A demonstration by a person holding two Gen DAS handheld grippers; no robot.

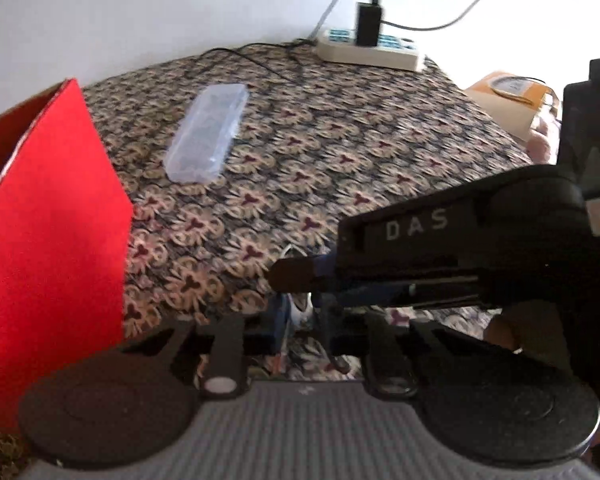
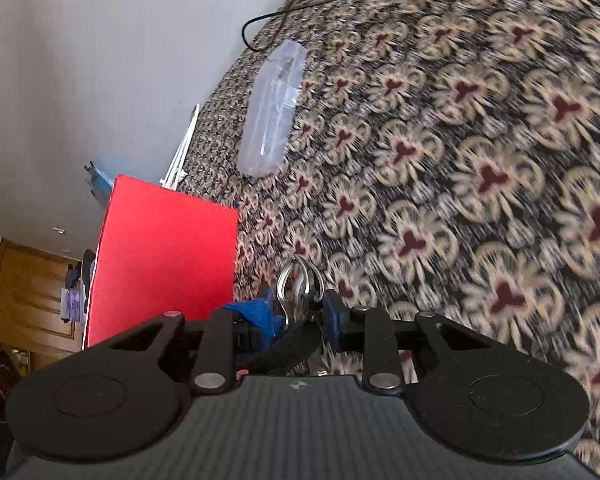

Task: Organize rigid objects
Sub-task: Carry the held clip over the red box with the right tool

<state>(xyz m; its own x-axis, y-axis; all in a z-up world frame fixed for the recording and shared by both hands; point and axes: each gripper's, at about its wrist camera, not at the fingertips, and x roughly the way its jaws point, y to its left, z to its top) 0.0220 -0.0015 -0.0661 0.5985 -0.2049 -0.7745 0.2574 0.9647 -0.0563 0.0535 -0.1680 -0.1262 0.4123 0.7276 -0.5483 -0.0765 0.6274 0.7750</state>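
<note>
A small shiny metal tool [image 2: 300, 280] with looped arms is held just above the patterned tablecloth [image 2: 460, 160]. My right gripper [image 2: 300, 304] has its blue pads pressed on the tool's sides. In the left wrist view the same tool [image 1: 300, 306] sits between the blue pads of my left gripper [image 1: 302, 312], which is shut on it. There the right gripper [image 1: 312, 280] reaches in from the right and meets it at the tool. A clear plastic case [image 1: 208, 136] lies flat further back. A red box [image 1: 52, 240] stands at the left.
A white power strip [image 1: 368, 50] with a black charger and cables lies at the table's back edge by the wall. A tan box [image 1: 508, 92] sits off the table to the right. The red box [image 2: 164, 256] stands close to the left of both grippers.
</note>
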